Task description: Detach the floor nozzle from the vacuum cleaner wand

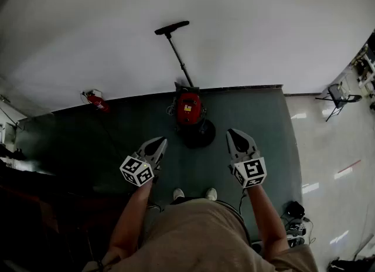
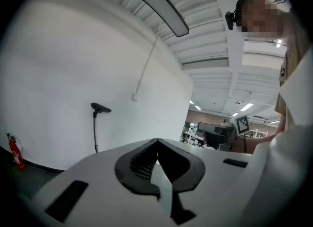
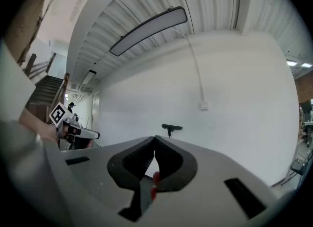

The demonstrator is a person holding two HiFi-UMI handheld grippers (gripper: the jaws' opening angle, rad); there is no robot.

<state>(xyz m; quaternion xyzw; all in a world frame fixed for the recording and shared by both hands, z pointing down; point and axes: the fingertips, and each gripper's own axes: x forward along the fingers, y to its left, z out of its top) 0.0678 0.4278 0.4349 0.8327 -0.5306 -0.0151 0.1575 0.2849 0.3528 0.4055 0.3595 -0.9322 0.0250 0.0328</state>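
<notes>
Standing red vacuum cleaner (image 1: 188, 109), wand (image 1: 180, 60) by wall (image 1: 263, 30), floor nozzle (image 1: 171, 27) uppermost

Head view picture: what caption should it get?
Left gripper and right gripper, both shut, face the red vacuum cleaner, floor nozzle up.

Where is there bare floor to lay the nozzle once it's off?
The dark green floor mat lies bare between the red fire extinguisher and the red canister vacuum cleaner, and again from the vacuum to the pale glossy floor. Crowded: around the vacuum's base, and the black cables at lower right.
</notes>
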